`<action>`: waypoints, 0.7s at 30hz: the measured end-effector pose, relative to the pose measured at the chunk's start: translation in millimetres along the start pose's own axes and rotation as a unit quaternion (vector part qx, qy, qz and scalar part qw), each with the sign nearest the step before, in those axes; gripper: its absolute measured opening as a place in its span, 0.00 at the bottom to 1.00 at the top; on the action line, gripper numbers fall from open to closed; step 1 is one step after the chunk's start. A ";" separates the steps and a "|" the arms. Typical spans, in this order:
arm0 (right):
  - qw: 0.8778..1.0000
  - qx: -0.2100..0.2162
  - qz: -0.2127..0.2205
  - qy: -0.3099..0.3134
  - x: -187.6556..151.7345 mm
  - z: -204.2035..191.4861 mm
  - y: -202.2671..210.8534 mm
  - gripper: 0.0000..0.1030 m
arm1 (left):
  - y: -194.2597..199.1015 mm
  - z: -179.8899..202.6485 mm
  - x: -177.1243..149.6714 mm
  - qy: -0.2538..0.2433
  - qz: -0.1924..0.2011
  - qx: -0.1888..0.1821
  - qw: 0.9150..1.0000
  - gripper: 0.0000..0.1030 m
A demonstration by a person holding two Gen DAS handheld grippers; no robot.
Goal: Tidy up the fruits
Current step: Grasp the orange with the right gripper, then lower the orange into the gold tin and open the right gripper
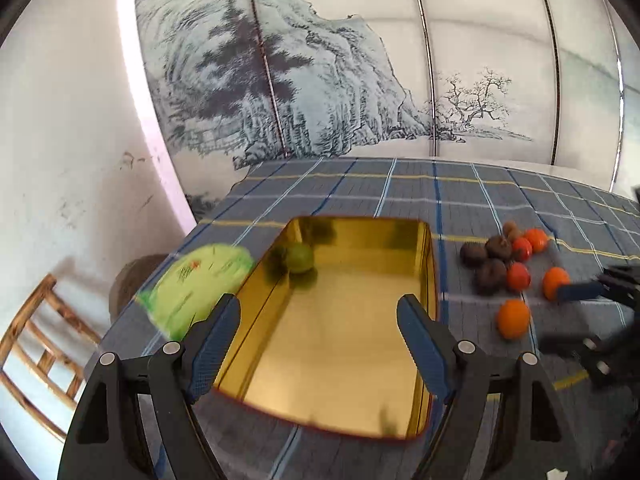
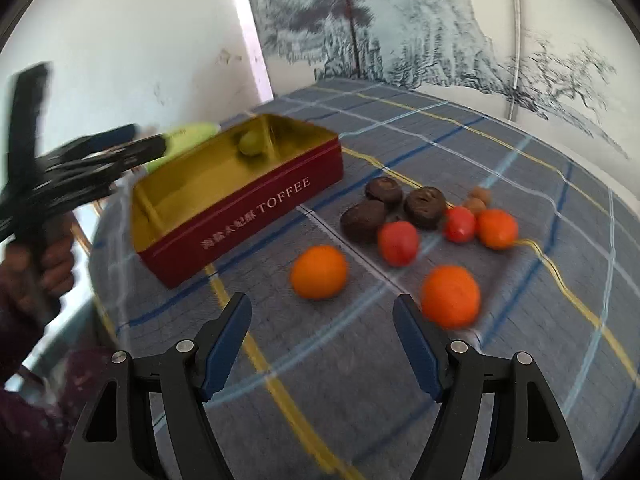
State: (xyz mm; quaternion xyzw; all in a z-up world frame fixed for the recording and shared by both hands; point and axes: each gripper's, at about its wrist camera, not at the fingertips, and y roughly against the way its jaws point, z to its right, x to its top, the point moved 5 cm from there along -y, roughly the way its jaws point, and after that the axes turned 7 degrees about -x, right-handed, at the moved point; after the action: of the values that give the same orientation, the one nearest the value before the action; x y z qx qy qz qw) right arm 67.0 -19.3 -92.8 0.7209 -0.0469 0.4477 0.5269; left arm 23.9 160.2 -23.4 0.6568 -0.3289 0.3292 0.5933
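Note:
A red toffee tin (image 2: 256, 212) with a gold inside (image 1: 340, 344) stands on the checked cloth. One green fruit (image 1: 300, 258) lies in its far corner; it also shows in the right wrist view (image 2: 251, 143). My left gripper (image 1: 320, 308) is open and empty above the tin. Right of the tin lie oranges (image 2: 319, 266) (image 2: 451, 295), red fruits (image 2: 399, 243), dark brown fruits (image 2: 363, 220) and small tan ones (image 2: 478, 199). My right gripper (image 2: 322, 308) is open and empty, just short of the two near oranges. It shows at the right edge of the left wrist view (image 1: 580, 292).
A green packet (image 1: 196, 288) lies left of the tin near the table's left edge. A wooden chair (image 1: 44, 356) stands below that edge. A painted screen (image 1: 320, 80) stands behind the table.

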 end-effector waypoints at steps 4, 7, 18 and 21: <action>1.000 -0.001 -0.016 0.011 8.9 -5.1 -18.1 0.72 | 7.2 -4.7 -10.4 0.013 -0.008 0.006 1.000 0.75; 1.000 0.001 -0.028 0.011 10.6 -6.8 -31.7 0.72 | 9.7 -7.7 -12.9 0.016 -0.010 0.009 1.000 0.75; 0.999 0.003 -0.043 -0.002 12.0 -4.1 -32.4 0.38 | 12.3 -14.1 -15.3 0.026 -0.015 0.005 1.000 0.80; 1.000 0.021 -0.020 -0.008 27.5 -10.8 -14.3 0.38 | 12.7 -15.2 -17.0 0.031 -0.018 0.006 0.999 0.80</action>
State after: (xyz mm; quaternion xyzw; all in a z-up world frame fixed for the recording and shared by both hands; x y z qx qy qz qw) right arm 84.6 6.8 -83.4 0.7361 -0.0275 0.4318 0.5205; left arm 3.1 175.0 -29.0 0.6555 -0.2966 0.3404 0.6054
